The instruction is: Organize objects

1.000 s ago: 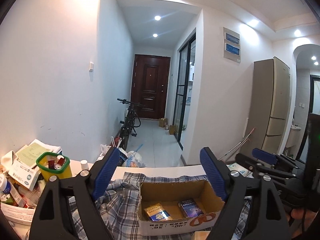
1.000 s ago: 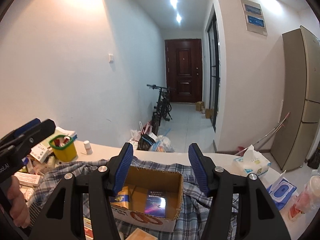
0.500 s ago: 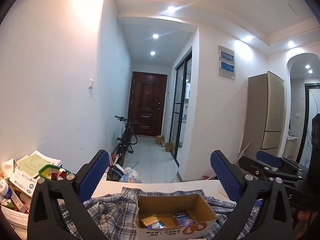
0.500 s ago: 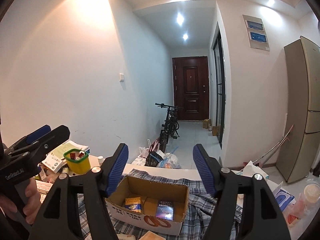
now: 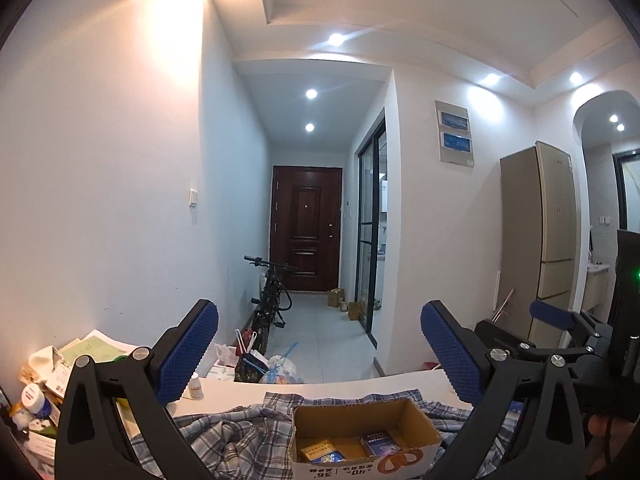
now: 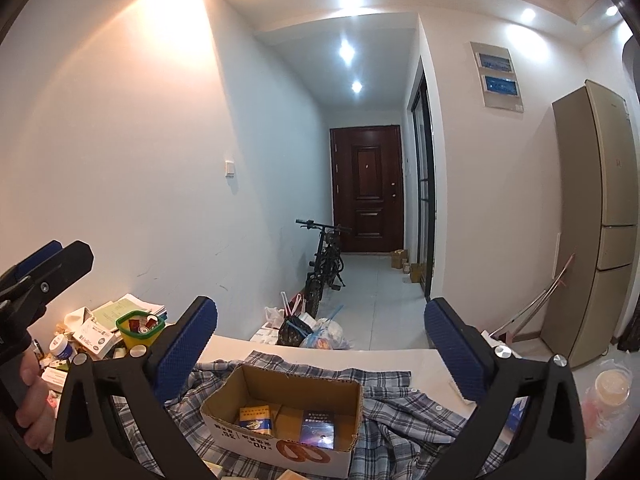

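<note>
Both grippers, left gripper (image 5: 319,354) and right gripper (image 6: 321,350), fingers just opened wide, empty. Cardboard box (image 6: 280,420), lower centre: light, stiff; best taken by a side wall.

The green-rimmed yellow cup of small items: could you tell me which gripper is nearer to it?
Left. The left gripper sits beside the cup, over the clutter; the right gripper is farther off, above the cardboard box.

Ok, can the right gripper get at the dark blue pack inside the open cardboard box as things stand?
Probably yes: the right gripper is open and empty, the cardboard box is open-topped, and nothing covers the dark blue pack.
</note>
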A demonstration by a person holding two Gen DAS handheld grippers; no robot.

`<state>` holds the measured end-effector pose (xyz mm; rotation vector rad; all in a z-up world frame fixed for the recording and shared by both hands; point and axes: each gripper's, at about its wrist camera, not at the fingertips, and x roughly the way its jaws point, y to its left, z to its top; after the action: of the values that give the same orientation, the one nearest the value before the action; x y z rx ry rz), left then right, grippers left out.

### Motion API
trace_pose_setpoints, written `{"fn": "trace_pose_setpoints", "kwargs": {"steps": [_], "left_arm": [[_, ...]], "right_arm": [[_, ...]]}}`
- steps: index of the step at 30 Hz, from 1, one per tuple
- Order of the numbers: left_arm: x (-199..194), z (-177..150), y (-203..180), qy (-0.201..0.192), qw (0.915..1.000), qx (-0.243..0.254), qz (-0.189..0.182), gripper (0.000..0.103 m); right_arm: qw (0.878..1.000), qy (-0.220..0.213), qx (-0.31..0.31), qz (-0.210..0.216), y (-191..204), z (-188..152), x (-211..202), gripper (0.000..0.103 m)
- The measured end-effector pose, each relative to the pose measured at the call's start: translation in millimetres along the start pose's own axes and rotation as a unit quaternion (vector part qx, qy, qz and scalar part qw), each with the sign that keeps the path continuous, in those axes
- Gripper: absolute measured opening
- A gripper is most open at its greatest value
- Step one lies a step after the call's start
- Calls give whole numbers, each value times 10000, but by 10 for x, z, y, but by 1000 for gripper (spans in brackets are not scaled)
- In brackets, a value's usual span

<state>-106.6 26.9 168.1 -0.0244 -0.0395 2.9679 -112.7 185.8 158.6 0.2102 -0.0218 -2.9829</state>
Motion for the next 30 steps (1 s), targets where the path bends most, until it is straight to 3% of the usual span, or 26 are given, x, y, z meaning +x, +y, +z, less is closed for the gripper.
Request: {"fn": "trace_pose_setpoints", "kwargs": {"steps": [3, 7, 11, 14, 20, 24, 30], "left_arm": [[-108, 49, -82, 2, 9997, 218, 65, 103], [-211, 73, -118, -248, 9994, 143, 176, 103], [-132, 71, -39, 220, 9996, -127, -145, 103], [-191, 87, -45, 312, 9994, -62, -151, 103], [-540, 33, -129, 249, 9989, 46, -399, 103], [-837, -37, -196, -19, 9993, 189, -318, 103], [-1084, -196, -114, -55, 9988, -116, -482, 103]], "right_arm": [[9999, -124, -80, -26, 46, 10, -88, 103], [9993, -341, -165, 37, 66, 51, -221, 103], [9982, -535, -266, -57, 81, 106, -400, 103], [9969, -705, -357, -58, 112, 131, -588, 103], [9959, -873, -213, 68, 154, 60, -943, 103], [9960, -808, -337, 200, 238, -38, -1060, 103], [9956, -840, -420, 23, 310, -193, -1216, 103]]}}
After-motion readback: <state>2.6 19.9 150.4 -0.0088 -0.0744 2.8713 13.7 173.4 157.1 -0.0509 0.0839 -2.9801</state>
